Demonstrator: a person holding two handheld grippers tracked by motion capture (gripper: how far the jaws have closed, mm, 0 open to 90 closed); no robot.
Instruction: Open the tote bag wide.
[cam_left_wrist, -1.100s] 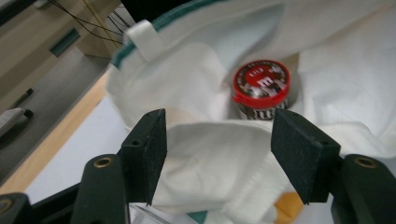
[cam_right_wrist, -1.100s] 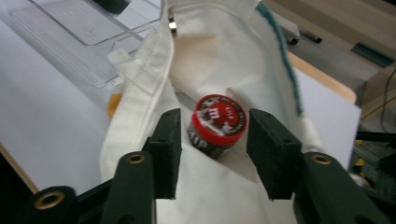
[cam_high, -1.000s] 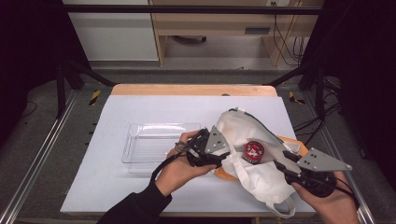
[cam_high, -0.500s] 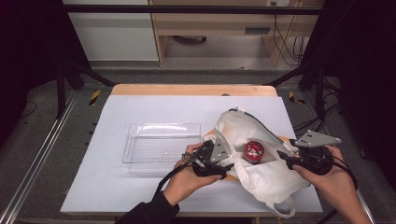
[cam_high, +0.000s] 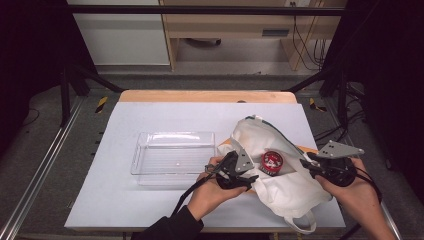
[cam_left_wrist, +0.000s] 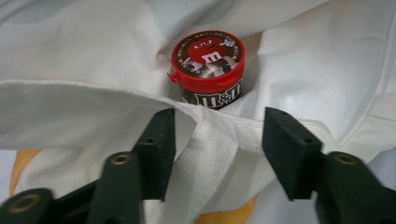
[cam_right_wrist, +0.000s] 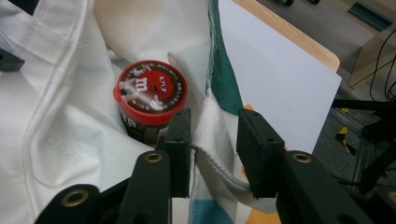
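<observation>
On the table's (cam_high: 150, 210) right half lies the bag (cam_high: 280, 192), a white cloth tote with its mouth gaping upward. I hold one gripper at each side of that mouth.

Left gripper (cam_high: 248, 178): I see it at the bag's near-left edge in the high view. In the left gripper view its jaws straddle the hem where a strap (cam_left_wrist: 210, 154) is sewn on. The left jaw touches the cloth; the right jaw stands clear of it, so the grip is not made. These jaws have just been closing, with the hem between them.

Right gripper (cam_high: 306, 164): it sits at the bag's right edge. In the right gripper view its jaws flank a woven strap (cam_right_wrist: 210, 135) beside the green-striped cloth. The left jaw lies against the strap; a gap shows at the right jaw (I read this as not yet pinched). These jaws have also just been closing, with the strap between them.

Tub (cam_high: 272, 161): a candy tub with a red lid stands upright inside the bag, between the two grippers. It lies just beyond the left gripper's jaws, behind the hem, and just left of the right gripper's left jaw. Neither gripper touches it.

Tray (cam_high: 142, 167): a clear plastic tray lies left of the bag, just beside the left hand (cam_high: 212, 192).
</observation>
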